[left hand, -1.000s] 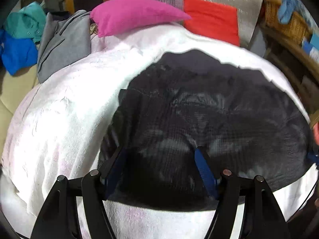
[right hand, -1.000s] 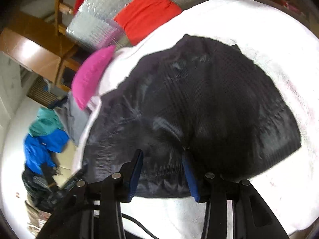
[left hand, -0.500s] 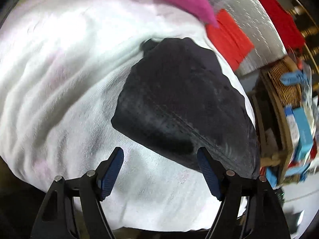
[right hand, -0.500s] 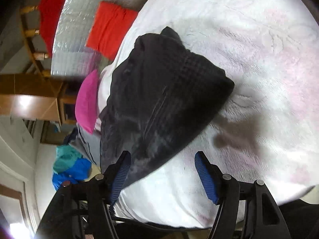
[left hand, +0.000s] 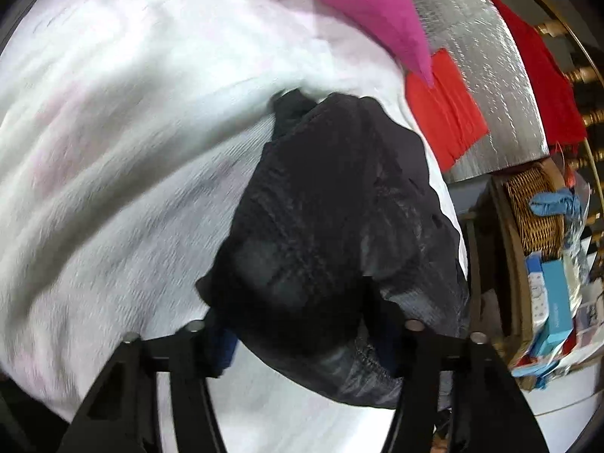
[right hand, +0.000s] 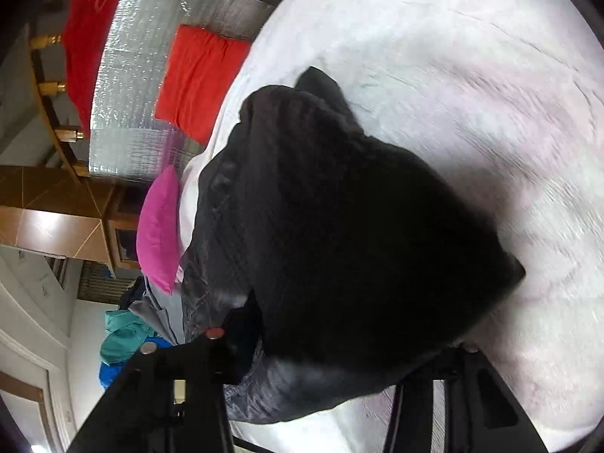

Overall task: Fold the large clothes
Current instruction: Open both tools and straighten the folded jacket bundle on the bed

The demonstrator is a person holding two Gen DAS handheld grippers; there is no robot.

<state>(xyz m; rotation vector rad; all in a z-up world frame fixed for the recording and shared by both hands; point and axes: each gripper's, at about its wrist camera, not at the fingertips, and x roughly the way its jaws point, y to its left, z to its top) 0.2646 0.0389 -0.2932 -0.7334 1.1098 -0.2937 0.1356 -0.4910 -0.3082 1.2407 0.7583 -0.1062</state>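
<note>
Black garment (left hand: 332, 226) lies folded on the white bedcover (left hand: 113, 151); left gripper (left hand: 298, 336) and right gripper (right hand: 339, 355) have just been closing around its near edge, grip unclear; pinch every layer together before lifting

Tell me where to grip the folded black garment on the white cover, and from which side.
Grip the black garment at its thick near edge, low from the camera side: both views show that edge bulging toward the fingers. The left gripper and right gripper, jaws just closing, already straddle it. Whether the pads press yet can't be told.
</note>
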